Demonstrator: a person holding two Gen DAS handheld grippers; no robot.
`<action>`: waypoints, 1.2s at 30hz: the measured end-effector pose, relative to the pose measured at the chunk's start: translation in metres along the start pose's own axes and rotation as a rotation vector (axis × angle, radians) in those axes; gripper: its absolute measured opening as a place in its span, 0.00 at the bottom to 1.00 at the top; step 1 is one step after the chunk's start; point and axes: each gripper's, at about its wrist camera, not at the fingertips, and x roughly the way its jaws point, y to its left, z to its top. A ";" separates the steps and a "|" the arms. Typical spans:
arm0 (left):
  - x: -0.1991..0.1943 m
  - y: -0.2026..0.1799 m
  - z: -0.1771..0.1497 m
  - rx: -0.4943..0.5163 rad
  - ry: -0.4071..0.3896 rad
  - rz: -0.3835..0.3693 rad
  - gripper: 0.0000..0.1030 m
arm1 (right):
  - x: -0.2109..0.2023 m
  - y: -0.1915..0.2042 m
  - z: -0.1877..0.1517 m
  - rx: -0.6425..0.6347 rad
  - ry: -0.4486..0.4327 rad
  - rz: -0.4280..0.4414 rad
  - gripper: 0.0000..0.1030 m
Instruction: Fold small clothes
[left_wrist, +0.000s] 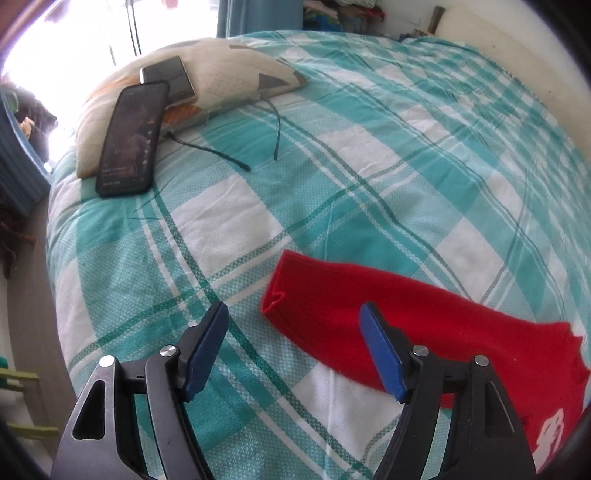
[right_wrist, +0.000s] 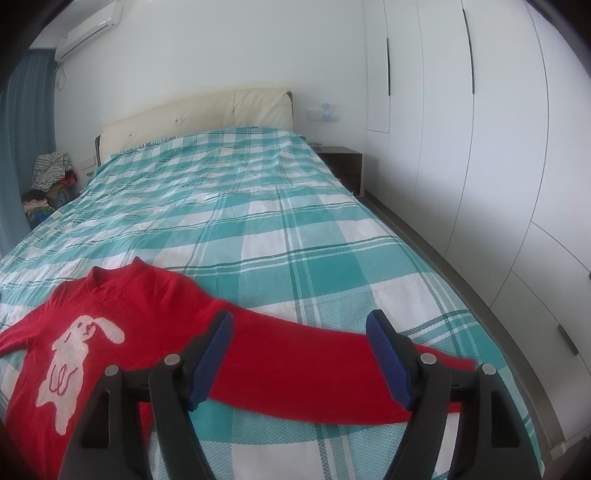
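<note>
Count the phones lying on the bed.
2. A dark phone leans against the pillow, its lower end on the bedspread; a second phone lies on the pillow. Others may be hidden.

Bedspread (right_wrist: 258, 206) beyond the sweater (right_wrist: 122, 314) lies open; pillow (left_wrist: 221, 74) and phone (left_wrist: 129, 140) crowd one corner.

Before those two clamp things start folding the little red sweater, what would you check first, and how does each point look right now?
1. Red knitted sweater with the white rabbit lies spread flat on the teal-and-white checked bedcover: ok.
2. Both sleeves stretched out, not tucked under: ok; one shows in the left view, one in the right.
3. Left gripper open and empty: ok.
4. Right gripper open, above its sleeve: ok.
5. Black smartphone, leaning on the cream pillow, and the dark cable lie apart from the sweater: ok.
6. Sweater hem lying smooth: cannot tell, out of view.
</note>
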 end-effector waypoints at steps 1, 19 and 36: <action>-0.009 -0.001 -0.001 -0.001 -0.032 -0.002 0.81 | 0.000 0.000 0.000 0.000 -0.002 -0.004 0.72; -0.072 -0.101 -0.037 0.258 -0.248 -0.230 0.92 | 0.008 -0.003 -0.001 0.030 0.014 -0.019 0.74; -0.078 -0.118 -0.049 0.343 -0.276 -0.216 0.94 | 0.009 -0.013 0.000 0.089 0.023 -0.004 0.74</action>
